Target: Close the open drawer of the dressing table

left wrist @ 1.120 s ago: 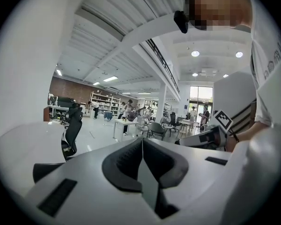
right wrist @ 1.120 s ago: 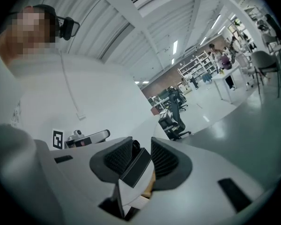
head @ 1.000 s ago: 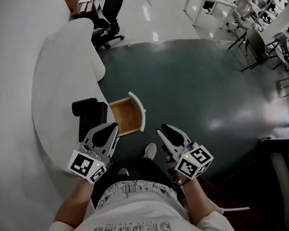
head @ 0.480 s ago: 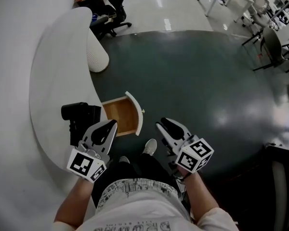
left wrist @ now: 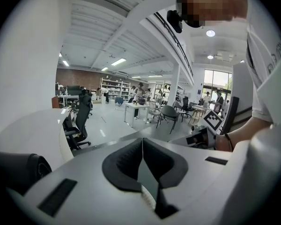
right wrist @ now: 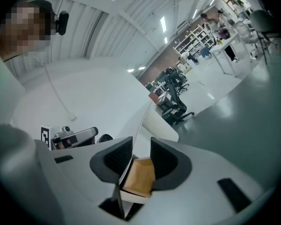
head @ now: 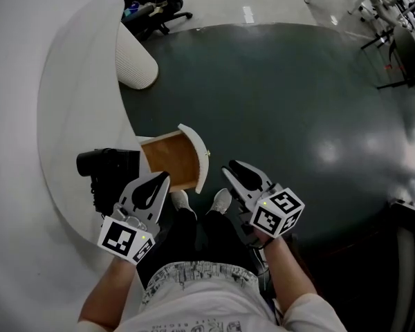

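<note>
The white curved dressing table (head: 72, 109) runs down the left of the head view. Its drawer (head: 167, 161) stands pulled out, with a bare wooden inside and a curved white front panel (head: 198, 156). My left gripper (head: 154, 184) hovers just in front of the drawer's near corner, its jaws shut with nothing in them; they meet at the tips in the left gripper view (left wrist: 142, 144). My right gripper (head: 241, 176) hangs to the right of the front panel, apart from it. It is open, and the drawer (right wrist: 139, 177) shows beyond the gap between its pads (right wrist: 141, 150).
A black device (head: 105, 171) lies on the tabletop left of the drawer. The person's shoes (head: 221, 200) stand on the dark green floor (head: 283, 102) below the drawer. Office chairs (head: 155, 2) stand behind the table's far end, desks and chairs (head: 394, 26) at far right.
Both grippers have sunk and come a little closer to the drawer. The person has stepped nearer. The drawer stays open as before.
</note>
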The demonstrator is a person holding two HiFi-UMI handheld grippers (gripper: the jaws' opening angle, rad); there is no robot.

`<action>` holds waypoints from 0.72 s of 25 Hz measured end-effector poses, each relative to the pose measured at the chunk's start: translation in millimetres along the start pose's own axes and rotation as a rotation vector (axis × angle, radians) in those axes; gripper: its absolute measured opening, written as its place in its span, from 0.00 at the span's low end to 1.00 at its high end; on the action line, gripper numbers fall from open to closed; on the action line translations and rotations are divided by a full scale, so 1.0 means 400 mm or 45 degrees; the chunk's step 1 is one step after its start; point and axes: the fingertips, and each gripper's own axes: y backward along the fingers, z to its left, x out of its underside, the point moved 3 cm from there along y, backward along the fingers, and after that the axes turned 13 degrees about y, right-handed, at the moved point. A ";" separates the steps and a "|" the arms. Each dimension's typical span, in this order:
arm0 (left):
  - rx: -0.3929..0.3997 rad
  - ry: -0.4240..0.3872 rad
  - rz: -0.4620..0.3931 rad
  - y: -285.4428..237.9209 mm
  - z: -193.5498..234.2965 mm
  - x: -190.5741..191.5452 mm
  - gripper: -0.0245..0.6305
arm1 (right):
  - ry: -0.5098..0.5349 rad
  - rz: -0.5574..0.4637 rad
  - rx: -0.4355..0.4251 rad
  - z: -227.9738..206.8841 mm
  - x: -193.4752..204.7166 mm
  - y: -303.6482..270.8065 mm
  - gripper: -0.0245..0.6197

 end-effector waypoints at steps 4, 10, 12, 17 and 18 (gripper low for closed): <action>-0.015 0.001 0.039 -0.028 0.027 0.031 0.07 | -0.034 0.028 -0.004 -0.039 0.049 -0.040 0.24; -0.035 0.015 0.072 -0.065 0.063 0.081 0.07 | -0.072 0.057 0.007 -0.100 0.120 -0.091 0.24; -0.036 0.020 0.091 -0.077 0.071 0.099 0.07 | -0.087 0.070 0.010 -0.118 0.144 -0.104 0.24; -0.046 0.031 0.131 -0.103 0.101 0.146 0.07 | -0.135 0.086 0.011 -0.164 0.215 -0.139 0.24; -0.050 0.032 0.137 -0.105 0.106 0.154 0.07 | -0.145 0.091 0.010 -0.173 0.230 -0.147 0.24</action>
